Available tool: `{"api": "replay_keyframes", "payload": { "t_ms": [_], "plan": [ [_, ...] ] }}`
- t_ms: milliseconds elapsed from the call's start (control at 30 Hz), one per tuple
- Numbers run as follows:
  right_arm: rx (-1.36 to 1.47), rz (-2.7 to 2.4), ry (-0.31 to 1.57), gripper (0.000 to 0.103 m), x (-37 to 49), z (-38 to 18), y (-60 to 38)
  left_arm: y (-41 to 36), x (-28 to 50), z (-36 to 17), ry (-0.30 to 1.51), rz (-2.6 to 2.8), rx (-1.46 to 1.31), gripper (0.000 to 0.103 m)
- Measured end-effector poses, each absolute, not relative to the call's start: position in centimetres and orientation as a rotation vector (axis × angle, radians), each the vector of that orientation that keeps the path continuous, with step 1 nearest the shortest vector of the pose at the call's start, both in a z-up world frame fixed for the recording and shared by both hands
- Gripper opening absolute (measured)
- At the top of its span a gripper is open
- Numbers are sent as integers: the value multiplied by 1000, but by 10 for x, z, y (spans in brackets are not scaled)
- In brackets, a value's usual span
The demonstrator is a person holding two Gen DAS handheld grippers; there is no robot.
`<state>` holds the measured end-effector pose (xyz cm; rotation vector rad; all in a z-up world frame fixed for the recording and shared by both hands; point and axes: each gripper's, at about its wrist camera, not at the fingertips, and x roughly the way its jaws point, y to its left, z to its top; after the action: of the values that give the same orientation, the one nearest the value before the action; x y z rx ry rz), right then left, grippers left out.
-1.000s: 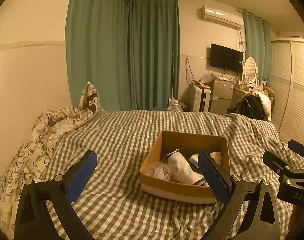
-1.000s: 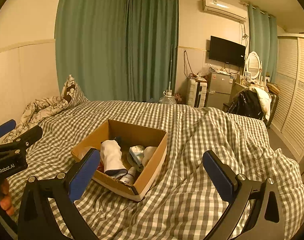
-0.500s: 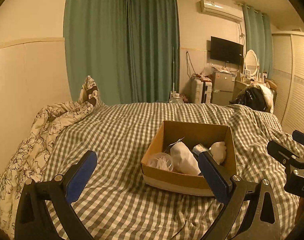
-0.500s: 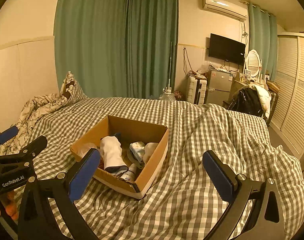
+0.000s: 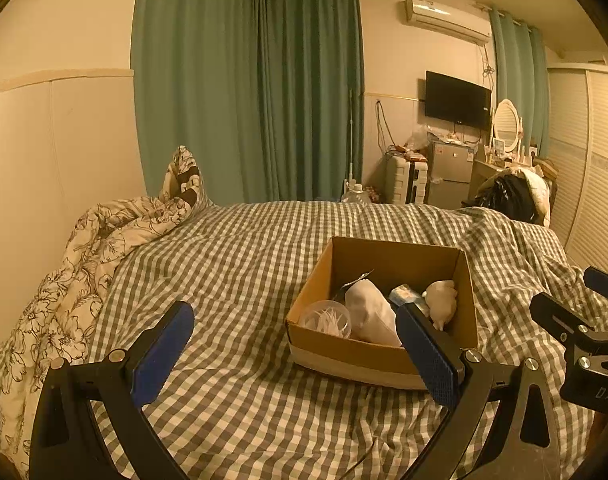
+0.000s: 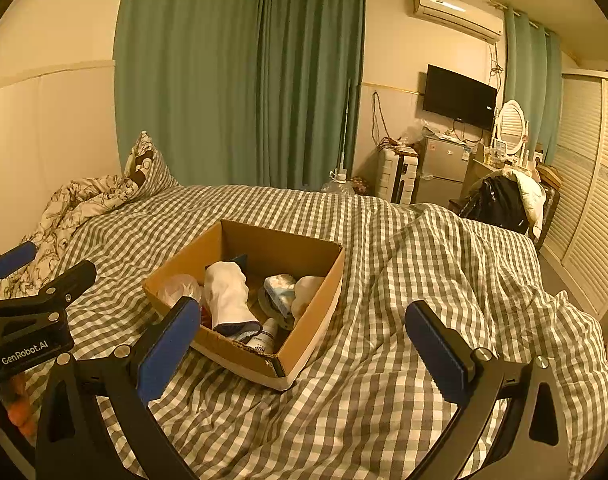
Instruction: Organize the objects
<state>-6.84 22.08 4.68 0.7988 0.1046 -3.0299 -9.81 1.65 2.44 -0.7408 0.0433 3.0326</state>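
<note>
The cardboard box (image 5: 383,354) is seen a little right of the middle in the left wrist view and near the middle in the right wrist view (image 6: 304,352). It is set on the bed's checked cover (image 5: 232,264).

Small things are already held inside it: a white sock (image 6: 228,298), a clear plastic cup (image 5: 327,318), a small bottle (image 6: 264,338), a blue and white packet (image 6: 280,290) and a soft white lump (image 5: 441,300). They are piled loosely, not lined up. Nothing loose is seen on the cover around the box.

The left tool (image 5: 292,356) is spread wide and nothing is held in it. The right tool (image 6: 304,352) is spread wide too, and nothing is held. Both are kept near the box but not touching it.

It is judged that no sorting can be told yet. The things may need to be taken out or tidied, so most of the work is probably left.
</note>
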Motion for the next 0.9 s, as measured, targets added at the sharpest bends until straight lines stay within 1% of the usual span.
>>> {"api": "replay_keyframes", "payload": {
  "t_ms": [900],
  "plan": [
    [810,-3035,102,103,-68,44,221,19,-98,19,50,3023,-765,103]
  ]
}}
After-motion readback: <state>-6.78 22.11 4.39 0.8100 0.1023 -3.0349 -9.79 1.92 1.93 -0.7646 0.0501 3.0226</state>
